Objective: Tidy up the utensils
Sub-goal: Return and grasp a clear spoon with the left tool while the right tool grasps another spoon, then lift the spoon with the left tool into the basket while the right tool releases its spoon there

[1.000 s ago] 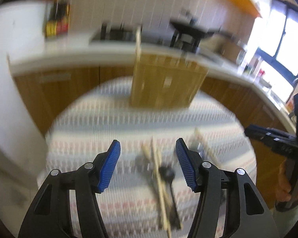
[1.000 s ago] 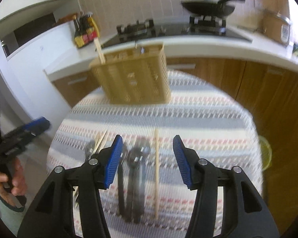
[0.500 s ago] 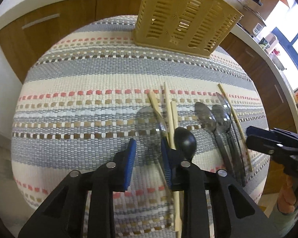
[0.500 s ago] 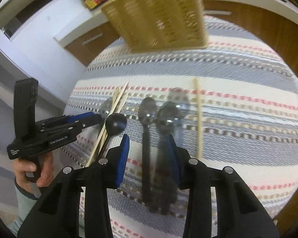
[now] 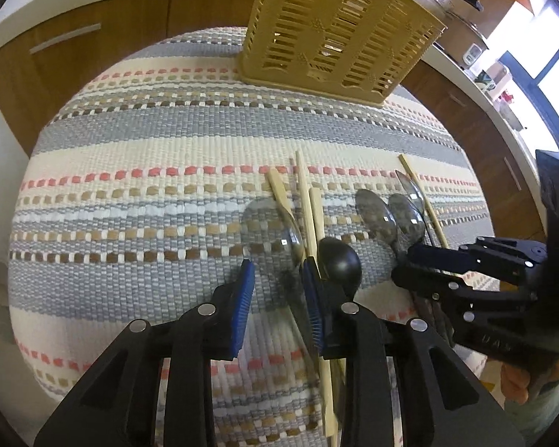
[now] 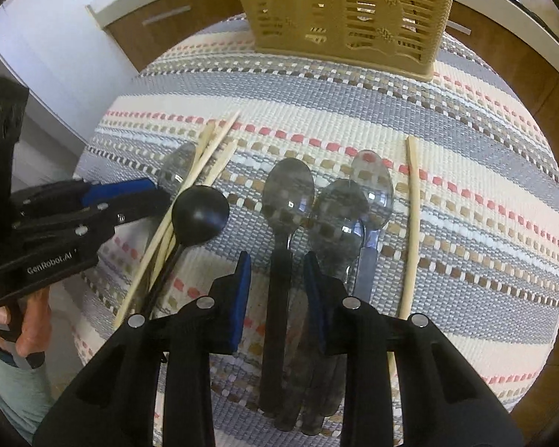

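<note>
Two black handheld grippers with blue pads reach low over a round table covered by a striped woven cloth. In the left wrist view, the left gripper fills the lower centre of the frame, its jaws partly apart and holding nothing; a clear spoon lies just above and between the pads, its handle running down through the gap. Touching the right pad's outer side are a black ladle and a bundle of chopsticks, which crowd that side. Further right lie more spoons, and the right gripper enters from the right edge of the frame above them. In the right wrist view, the right gripper sits at lower centre, jaws partly apart and empty, straddling the dark handle of a spoon whose bowl lies just above the pads. Two further spoons overlap just right of it, their handles passing under the right pad. A single chopstick lies apart at the right. At centre left the ladle and chopstick bundle sit beside the left gripper, held by a hand at lower left. A tan slotted basket stands at the top of the frame, well apart from the utensils.
</note>
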Available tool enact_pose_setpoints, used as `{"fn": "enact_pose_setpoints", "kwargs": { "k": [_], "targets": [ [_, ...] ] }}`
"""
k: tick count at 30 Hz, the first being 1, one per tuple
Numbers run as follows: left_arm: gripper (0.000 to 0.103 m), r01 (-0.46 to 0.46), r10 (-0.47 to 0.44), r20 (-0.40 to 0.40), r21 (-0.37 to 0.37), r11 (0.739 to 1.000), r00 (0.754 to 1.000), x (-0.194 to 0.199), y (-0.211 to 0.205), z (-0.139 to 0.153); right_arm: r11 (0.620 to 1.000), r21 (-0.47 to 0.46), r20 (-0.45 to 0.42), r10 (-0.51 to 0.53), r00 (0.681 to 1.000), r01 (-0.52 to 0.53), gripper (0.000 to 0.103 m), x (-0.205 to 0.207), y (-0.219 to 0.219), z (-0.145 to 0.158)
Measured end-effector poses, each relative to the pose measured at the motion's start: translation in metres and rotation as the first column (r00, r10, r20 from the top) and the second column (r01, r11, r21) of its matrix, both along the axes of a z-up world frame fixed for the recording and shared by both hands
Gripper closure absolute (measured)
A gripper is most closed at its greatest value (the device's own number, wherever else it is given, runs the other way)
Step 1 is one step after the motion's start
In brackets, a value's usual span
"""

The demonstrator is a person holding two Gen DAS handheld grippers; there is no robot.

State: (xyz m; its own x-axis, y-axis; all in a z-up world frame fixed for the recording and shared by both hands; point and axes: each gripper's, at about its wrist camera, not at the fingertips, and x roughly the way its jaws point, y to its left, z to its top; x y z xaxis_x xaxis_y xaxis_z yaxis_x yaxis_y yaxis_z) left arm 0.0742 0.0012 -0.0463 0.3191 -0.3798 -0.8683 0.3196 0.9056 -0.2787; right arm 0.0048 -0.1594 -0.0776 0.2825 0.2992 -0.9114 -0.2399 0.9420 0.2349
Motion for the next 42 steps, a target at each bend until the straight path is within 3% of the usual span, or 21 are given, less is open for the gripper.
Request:
{"fn": "enact_pose_setpoints", "kwargs": {
  "k": [4, 8, 12, 17, 23, 25, 30, 33, 34, 36, 42],
  "targets": [
    [0.080, 0.019, -0.023, 0.037, 0.089, 0.996, 0.999, -0.002, -0.015, 0.000, 0.999, -0.044, -0.003, 0.011, 1.000, -0.011, 0.078, 0.005, 0.014, -0.001],
    [0.087, 0.039, -0.050, 0.076, 0.140, 0.989, 0.996, -0.007, -0.021, 0.000, 0.992, -0.125, 0.005, 0.028, 1.000, -0.028, 0.092, 0.010, 0.032, -0.005],
    [0.093, 0.082, -0.094, 0.082, 0.139, 0.987, 0.992, -0.009, -0.011, 0.002, 0.995, -0.088, -0.013, 0.045, 0.999, -0.046, 0.093, 0.011, 0.040, -0.007],
    [0.093, 0.064, -0.072, 0.063, 0.124, 0.990, 0.995, -0.009, 0.028, 0.001, 0.995, -0.083, -0.020, 0.051, 0.998, -0.053, 0.093, 0.009, 0.039, -0.007],
    [0.089, 0.071, -0.076, 0.033, 0.127, 0.989, 0.997, -0.007, 0.044, 0.001, 0.996, -0.076, -0.057, 0.046, 0.997, -0.050, 0.092, 0.012, 0.031, -0.006],
    [0.080, 0.093, -0.096, 0.016, 0.155, 0.984, 0.995, -0.006, 0.042, 0.001, 0.996, -0.065, -0.080, 0.052, 0.995, -0.057, 0.092, 0.015, 0.028, -0.005],
    [0.079, 0.141, -0.142, -0.013, 0.225, 0.964, 0.990, -0.004, 0.028, 0.001, 0.993, -0.077, -0.117, 0.077, 0.990, -0.086, 0.091, 0.025, 0.031, -0.006],
    [0.093, 0.136, -0.149, 0.017, 0.308, 0.941, 0.989, -0.008, 0.018, 0.000, 0.991, -0.091, -0.113, 0.089, 0.990, -0.100, 0.091, 0.028, 0.035, -0.007],
    [0.093, 0.133, -0.149, 0.026, 0.318, 0.939, 0.989, -0.009, 0.015, 0.000, 0.990, -0.098, -0.104, 0.094, 0.990, -0.104, 0.093, 0.029, 0.037, -0.007],
    [0.093, 0.119, -0.140, 0.046, 0.310, 0.943, 0.989, -0.010, 0.014, 0.001, 0.990, -0.093, -0.083, 0.098, 0.992, -0.106, 0.093, 0.029, 0.038, -0.007],
    [0.093, 0.068, -0.098, 0.155, 0.185, 0.980, 0.983, -0.012, 0.022, 0.032, 0.995, -0.042, 0.060, 0.097, 0.993, -0.094, 0.093, 0.021, 0.026, 0.023]
  ]
}}
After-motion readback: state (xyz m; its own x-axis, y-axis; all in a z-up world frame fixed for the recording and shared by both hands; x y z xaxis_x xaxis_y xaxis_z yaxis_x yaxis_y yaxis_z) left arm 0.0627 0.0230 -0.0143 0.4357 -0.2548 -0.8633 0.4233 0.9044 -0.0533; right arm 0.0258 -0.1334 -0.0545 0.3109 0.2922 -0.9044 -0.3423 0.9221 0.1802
